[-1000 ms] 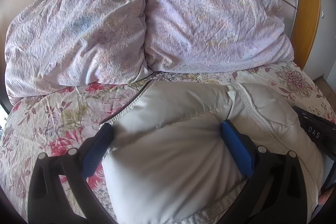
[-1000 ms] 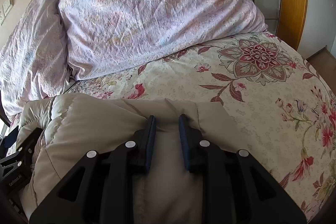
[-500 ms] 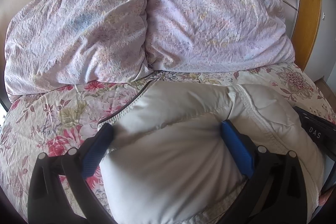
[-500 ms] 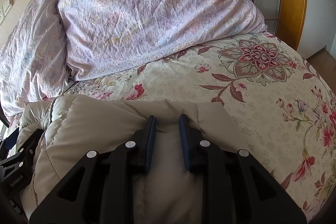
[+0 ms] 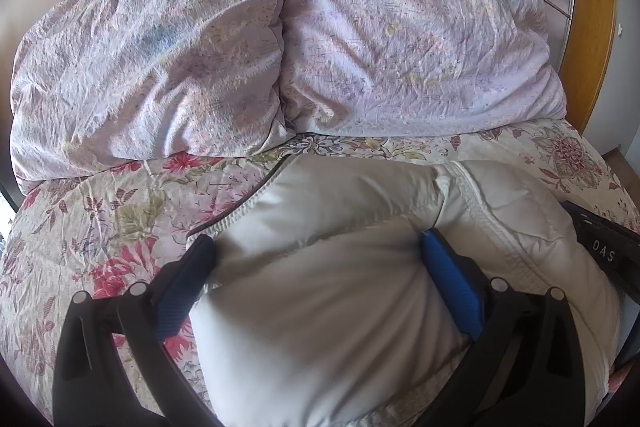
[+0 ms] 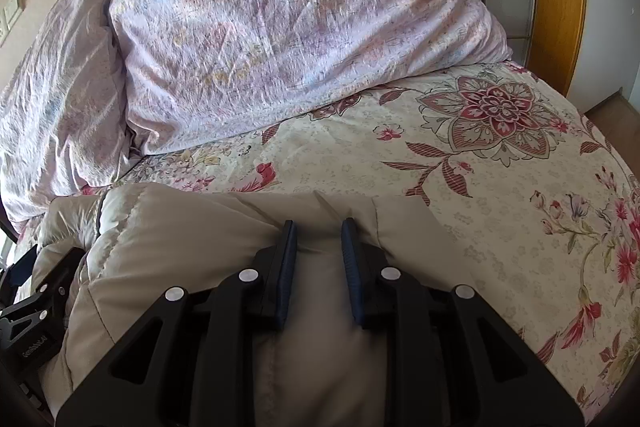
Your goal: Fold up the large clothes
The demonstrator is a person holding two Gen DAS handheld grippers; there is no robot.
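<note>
A puffy cream down jacket [image 5: 340, 195] lies bunched on the flowered bedspread [image 5: 100, 227]. My left gripper [image 5: 316, 241] stands wide, with a thick bulge of the jacket filling the space between its blue pads [image 5: 450, 279], which press into the padding. In the right wrist view the same jacket [image 6: 180, 227] looks beige. There my right gripper [image 6: 319, 227] is nearly closed and pinches a ridge of the jacket's fabric near its far edge. A dark zip line runs along the jacket's left border.
Two big lilac pillows [image 5: 400, 27] lean against the wall at the head of the bed. A wooden frame [image 6: 560, 7] and a grid panel stand at the right. The flowered bedspread [image 6: 500, 167] spreads out to the right of the jacket.
</note>
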